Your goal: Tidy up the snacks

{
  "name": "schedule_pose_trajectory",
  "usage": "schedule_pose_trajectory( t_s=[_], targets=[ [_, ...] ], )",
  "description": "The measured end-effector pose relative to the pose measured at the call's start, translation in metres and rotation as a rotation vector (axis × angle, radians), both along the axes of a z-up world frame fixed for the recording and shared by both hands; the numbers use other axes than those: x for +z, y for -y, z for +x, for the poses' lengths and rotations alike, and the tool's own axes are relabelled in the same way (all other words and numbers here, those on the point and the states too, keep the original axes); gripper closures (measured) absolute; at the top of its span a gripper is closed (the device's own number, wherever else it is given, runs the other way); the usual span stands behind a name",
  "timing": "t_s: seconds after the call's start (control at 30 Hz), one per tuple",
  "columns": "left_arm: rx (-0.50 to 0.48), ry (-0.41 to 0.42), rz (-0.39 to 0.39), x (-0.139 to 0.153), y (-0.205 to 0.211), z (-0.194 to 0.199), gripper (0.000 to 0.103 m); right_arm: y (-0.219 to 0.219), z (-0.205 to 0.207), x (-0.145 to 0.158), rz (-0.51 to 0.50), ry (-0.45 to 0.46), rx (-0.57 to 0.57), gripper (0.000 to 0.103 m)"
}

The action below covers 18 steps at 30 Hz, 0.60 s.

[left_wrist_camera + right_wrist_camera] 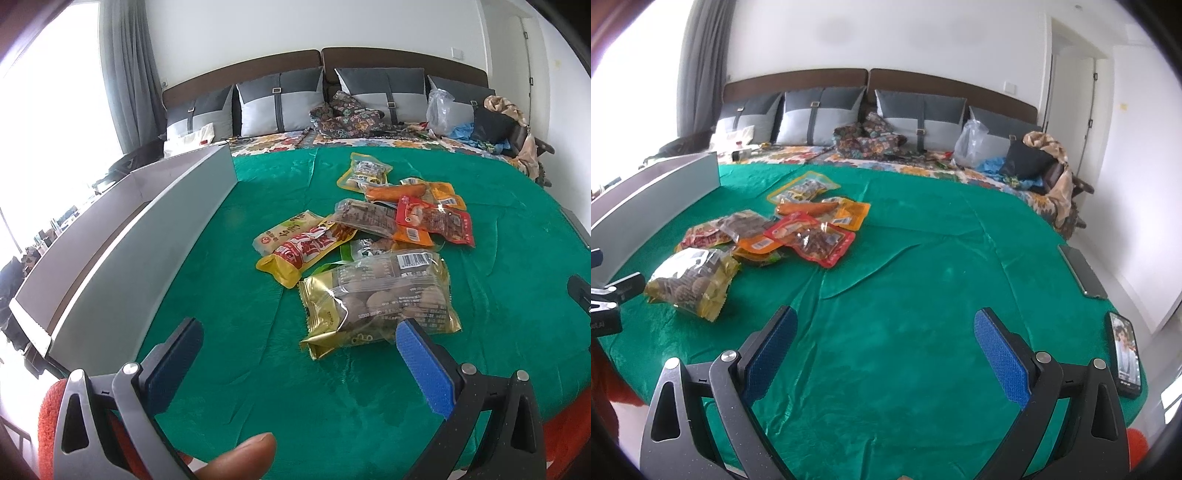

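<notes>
Presently on record: my left gripper (299,343), jaws spread wide and holding nothing, hovering over the green cloth (221,369) with its blue pads (424,369) framing the near end of the snack pile. Item one, nearest me: a gold-edged clear bag of round brown biscuits (380,299), lying flat, barcode up, its near corner just beside my right-hand pad. Item two: a yellow and red packet (303,251), lying partly over a pale flat packet (284,230) to the left of the heap. Item three: a clear pouch of dark brown pieces (364,218), overlapping the yellow one. Item four: a red packet (436,221), resting on orange packets (413,192) behind and beneath it. Item five: a yellow-bordered pouch (364,171), farthest from me, at the back of the pile. Left of all this stands a long grey box (155,236), its open top toward the window side, set on the cloth and well apart from the snacks. A fingertip (240,458) shows at the bottom edge of the left view. My right gripper (886,339), jaws likewise spread wide and empty, sits over bare cloth, the pile off to its left. Two phones lie at the cloth's right edge: one dark (1082,273), one with a lit screen (1126,354). Beyond the cloth: grey cushions (820,118) against a brown headboard (798,79).
</notes>
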<state>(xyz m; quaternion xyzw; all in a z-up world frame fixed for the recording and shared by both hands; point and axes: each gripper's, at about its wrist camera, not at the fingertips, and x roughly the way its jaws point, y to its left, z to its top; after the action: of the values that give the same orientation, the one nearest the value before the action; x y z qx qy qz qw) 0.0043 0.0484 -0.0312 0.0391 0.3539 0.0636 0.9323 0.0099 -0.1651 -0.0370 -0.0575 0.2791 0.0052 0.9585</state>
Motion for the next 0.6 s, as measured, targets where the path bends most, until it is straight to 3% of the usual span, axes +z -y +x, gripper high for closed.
schedule_pose_trajectory(
  t_s=[0.6],
  targets=[
    [-0.007, -0.034, 0.006, -0.0083, 0.0012, 0.0036, 0.000, -0.0019, 0.0025, -0.0036, 0.004, -0.009, 0.006, 0.005]
  ],
)
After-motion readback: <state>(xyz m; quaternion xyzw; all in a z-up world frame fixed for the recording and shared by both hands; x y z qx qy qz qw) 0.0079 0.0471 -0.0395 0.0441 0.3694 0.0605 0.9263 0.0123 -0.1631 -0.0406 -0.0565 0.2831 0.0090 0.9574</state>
